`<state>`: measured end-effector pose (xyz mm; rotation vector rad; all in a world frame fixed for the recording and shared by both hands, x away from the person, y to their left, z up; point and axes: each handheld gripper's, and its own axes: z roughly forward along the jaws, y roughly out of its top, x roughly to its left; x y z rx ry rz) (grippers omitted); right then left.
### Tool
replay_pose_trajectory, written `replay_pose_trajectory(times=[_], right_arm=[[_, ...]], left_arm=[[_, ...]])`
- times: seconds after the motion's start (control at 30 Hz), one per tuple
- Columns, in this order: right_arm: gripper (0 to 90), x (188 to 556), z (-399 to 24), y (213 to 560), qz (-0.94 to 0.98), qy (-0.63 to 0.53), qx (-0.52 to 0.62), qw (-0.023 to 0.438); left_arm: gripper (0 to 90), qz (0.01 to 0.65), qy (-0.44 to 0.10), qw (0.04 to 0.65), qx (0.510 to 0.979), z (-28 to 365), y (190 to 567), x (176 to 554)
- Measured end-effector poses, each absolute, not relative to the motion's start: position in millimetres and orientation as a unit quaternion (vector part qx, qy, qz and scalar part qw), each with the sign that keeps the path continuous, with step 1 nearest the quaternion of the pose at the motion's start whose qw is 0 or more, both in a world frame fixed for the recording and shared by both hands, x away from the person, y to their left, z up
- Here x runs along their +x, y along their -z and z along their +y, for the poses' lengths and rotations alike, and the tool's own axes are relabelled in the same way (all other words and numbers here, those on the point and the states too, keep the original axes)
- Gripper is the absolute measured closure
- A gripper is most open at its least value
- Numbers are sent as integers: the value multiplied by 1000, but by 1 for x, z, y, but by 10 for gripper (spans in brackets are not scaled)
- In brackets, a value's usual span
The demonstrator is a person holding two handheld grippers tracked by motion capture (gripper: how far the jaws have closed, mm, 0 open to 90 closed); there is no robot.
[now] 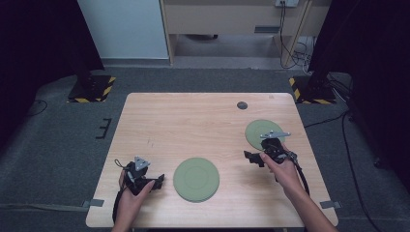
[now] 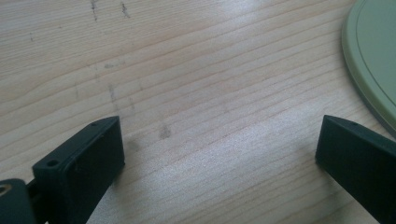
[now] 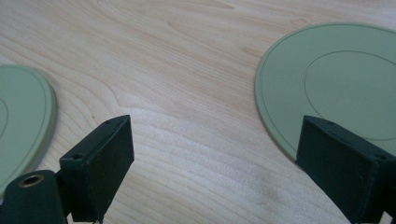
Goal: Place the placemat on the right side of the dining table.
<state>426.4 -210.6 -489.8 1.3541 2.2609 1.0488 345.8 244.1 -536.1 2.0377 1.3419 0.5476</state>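
Two flat green round plates lie on the wooden table (image 1: 193, 121). The near plate (image 1: 196, 179) sits at the front middle; the far plate (image 1: 261, 132) lies at the right. My left gripper (image 1: 157, 181) rests low at the front left, just left of the near plate, open over bare wood (image 2: 219, 154), with the near plate's edge (image 2: 373, 60) at the upper right. My right gripper (image 1: 251, 157) hovers between the two plates, open and empty (image 3: 215, 163). In the right gripper view the far plate (image 3: 336, 79) lies to the right and the near plate (image 3: 23, 116) to the left.
A small dark round disc (image 1: 242, 105) sits on the table near its far edge. Grey carpet surrounds the table, with black stands on hazard-striped bases (image 1: 92, 89) at both far corners and cables (image 1: 333, 121) on the floor at the right.
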Motion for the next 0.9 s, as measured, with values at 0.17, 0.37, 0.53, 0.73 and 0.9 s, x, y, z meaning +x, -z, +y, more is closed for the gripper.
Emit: replay_pose_trajectory(times=[0.17, 0.37, 0.53, 0.73, 0.9], right_arm=[[113, 423, -209, 494, 789, -364, 472, 151], [114, 416, -205, 499, 795, -358, 466, 151], [110, 408, -200, 509, 802, -350, 463, 140], [112, 403, -195, 514, 803, -350, 464, 135], [112, 400, -189, 518, 804, -350, 462, 129]], left_arm=[[6, 509, -208, 315, 773, 244, 536, 346], [6, 509, -208, 315, 773, 244, 536, 346], [5, 510, -208, 315, 773, 244, 536, 346], [6, 510, -208, 315, 773, 244, 536, 346], [6, 510, -208, 315, 773, 244, 536, 346]])
